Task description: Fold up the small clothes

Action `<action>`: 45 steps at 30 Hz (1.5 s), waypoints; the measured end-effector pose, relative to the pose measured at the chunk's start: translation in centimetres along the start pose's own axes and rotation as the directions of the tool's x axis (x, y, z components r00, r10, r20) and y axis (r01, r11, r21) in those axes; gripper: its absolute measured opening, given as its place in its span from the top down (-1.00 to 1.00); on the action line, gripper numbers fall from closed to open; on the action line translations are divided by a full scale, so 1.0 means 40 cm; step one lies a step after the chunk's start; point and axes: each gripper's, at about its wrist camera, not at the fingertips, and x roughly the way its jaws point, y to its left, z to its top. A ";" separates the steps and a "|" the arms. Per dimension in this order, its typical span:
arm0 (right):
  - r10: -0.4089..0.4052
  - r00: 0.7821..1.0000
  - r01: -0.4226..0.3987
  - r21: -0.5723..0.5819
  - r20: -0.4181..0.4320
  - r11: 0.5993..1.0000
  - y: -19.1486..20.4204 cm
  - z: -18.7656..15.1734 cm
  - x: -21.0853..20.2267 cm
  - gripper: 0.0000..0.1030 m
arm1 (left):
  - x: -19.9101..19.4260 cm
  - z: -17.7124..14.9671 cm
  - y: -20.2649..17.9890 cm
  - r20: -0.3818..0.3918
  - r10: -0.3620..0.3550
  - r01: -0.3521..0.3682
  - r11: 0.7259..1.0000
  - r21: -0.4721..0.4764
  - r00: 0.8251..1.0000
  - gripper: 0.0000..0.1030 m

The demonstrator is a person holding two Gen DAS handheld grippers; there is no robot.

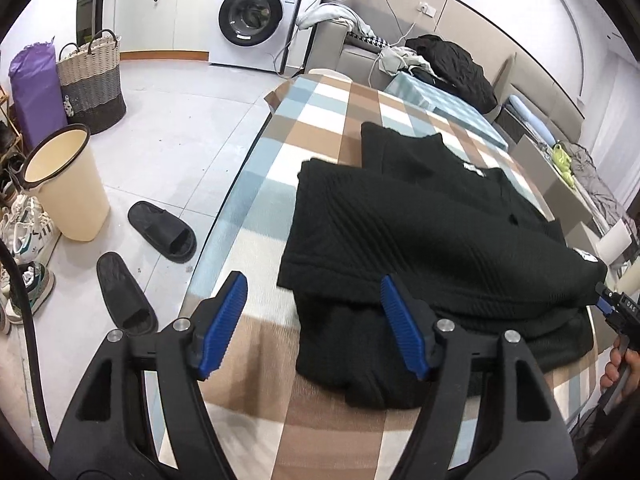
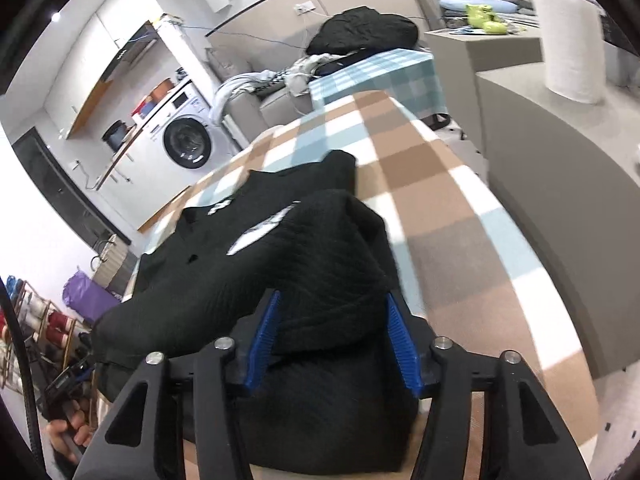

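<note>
A black ribbed garment (image 1: pixel 420 232) lies folded over itself on the checked tablecloth (image 1: pixel 320 108), with white labels showing on top. My left gripper (image 1: pixel 312 284) is open at the garment's near left edge; its right pad (image 1: pixel 400 320) hangs over the fabric and nothing is gripped. In the right wrist view, my right gripper (image 2: pixel 332 304) has its jaws apart at the near end of the garment (image 2: pixel 304 248). A loose fold bulges between the blue pads and hides their tips. The right gripper's tip (image 1: pixel 604 300) shows at the raised right corner in the left wrist view.
Two black slippers (image 1: pixel 164 232), a cream bin (image 1: pixel 64 184) and a woven basket (image 1: pixel 92 80) stand on the floor left of the table. A washing machine (image 1: pixel 252 20) and a sofa with clothes (image 1: pixel 452 64) are behind. A grey counter (image 2: pixel 540 160) with a paper roll (image 2: pixel 572 44) runs along the right.
</note>
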 end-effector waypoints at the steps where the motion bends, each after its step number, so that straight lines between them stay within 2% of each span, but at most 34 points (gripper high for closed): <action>1: 0.028 1.000 -0.028 -0.017 0.001 0.999 0.012 0.003 -0.008 0.40 | 0.003 0.008 0.003 0.004 0.001 -0.001 1.000 -0.005 1.000 -0.30; 2: 0.063 0.998 -0.063 -0.025 0.000 0.998 0.021 0.005 -0.019 0.50 | 0.008 0.016 0.007 0.002 -0.008 0.008 1.000 -0.014 1.000 -0.30; 4: 0.140 0.990 -0.140 -0.009 0.001 0.990 0.028 0.005 -0.039 0.50 | 0.029 0.033 0.007 -0.006 -0.037 0.036 0.999 -0.032 0.999 -0.30; 7: 0.190 0.982 -0.190 0.025 -0.004 0.982 0.034 0.004 -0.047 0.50 | 0.055 0.050 0.005 -0.028 -0.067 0.065 0.997 -0.044 0.997 -0.29; 10: 0.183 0.983 -0.183 0.038 -0.019 0.982 0.037 0.001 -0.028 0.47 | 0.075 0.058 -0.002 -0.043 -0.100 0.097 0.994 -0.056 0.994 0.05; 12: 0.175 0.984 -0.173 0.057 -0.027 0.983 0.033 0.002 -0.018 0.46 | 0.078 0.060 -0.007 -0.042 -0.105 0.102 0.993 -0.055 0.994 0.33; 13: 0.185 0.982 -0.182 0.068 -0.031 0.981 0.028 0.003 -0.011 0.44 | 0.079 0.062 -0.011 -0.040 -0.111 0.109 0.993 -0.052 0.993 0.54; 16: 0.163 0.986 -0.159 0.087 -0.044 0.984 0.019 0.004 0.000 0.31 | 0.075 0.066 -0.010 -0.029 -0.117 0.115 0.992 -0.056 0.993 0.71; 17: 0.163 0.985 -0.158 0.101 -0.046 0.982 0.014 0.003 0.001 0.20 | 0.074 0.068 -0.009 -0.027 -0.117 0.116 0.992 -0.057 0.993 0.74; 21: 0.142 0.989 -0.136 0.118 -0.043 0.984 0.000 -0.005 -0.011 -0.03 | 0.071 0.069 -0.008 -0.026 -0.120 0.119 0.991 -0.055 0.992 0.74; 28: 0.016 0.999 -0.012 0.108 -0.040 0.994 -0.034 -0.002 -0.020 -0.04 | 0.074 0.071 -0.007 -0.028 -0.108 0.106 0.993 -0.055 0.994 0.74; 32: 0.040 0.999 -0.037 0.091 -0.035 0.995 -0.041 0.017 0.006 -0.04 | 0.079 0.069 -0.005 -0.035 -0.093 0.090 0.994 -0.057 0.995 0.70; 34: 0.045 0.998 -0.042 0.068 -0.048 0.997 -0.029 0.028 0.022 0.13 | 0.086 0.069 -0.004 -0.046 -0.082 0.079 0.995 -0.060 0.996 0.60; 35: 0.059 0.997 -0.056 0.048 -0.047 0.997 -0.018 0.032 0.021 0.51 | 0.090 0.069 -0.002 -0.052 -0.076 0.073 0.995 -0.063 0.996 0.57; 36: 0.069 0.997 -0.068 0.029 -0.040 0.997 -0.007 0.035 0.016 0.73 | 0.092 0.067 0.001 -0.056 -0.079 0.075 0.995 -0.070 0.995 0.57; 38: 0.105 0.994 -0.105 0.003 -0.016 0.994 0.014 0.038 -0.010 0.88 | 0.093 0.066 0.004 -0.056 -0.094 0.090 0.993 -0.077 0.994 0.57; 39: 0.124 0.992 -0.124 0.007 -0.011 0.992 0.018 0.039 -0.021 0.89 | 0.092 0.065 0.003 -0.050 -0.102 0.098 0.993 -0.073 0.994 0.57; 40: 0.149 0.989 -0.148 0.016 -0.009 0.989 0.021 0.040 -0.032 0.89 | 0.090 0.065 0.000 -0.047 -0.111 0.108 0.992 -0.064 0.993 0.63; 41: 0.180 0.984 -0.180 0.035 0.006 0.983 0.019 0.040 -0.048 0.89 | 0.087 0.065 -0.003 -0.039 -0.117 0.115 0.992 -0.056 0.992 0.83; 43: 0.235 0.971 -0.237 0.077 0.035 0.968 0.011 0.041 -0.071 0.90 | 0.073 0.067 -0.008 -0.017 -0.129 0.128 0.991 -0.047 0.991 0.88; 45: 0.253 0.965 -0.260 0.108 0.072 0.959 0.002 0.043 -0.092 0.90 | 0.050 0.076 -0.010 0.018 -0.141 0.142 0.989 -0.043 0.990 0.89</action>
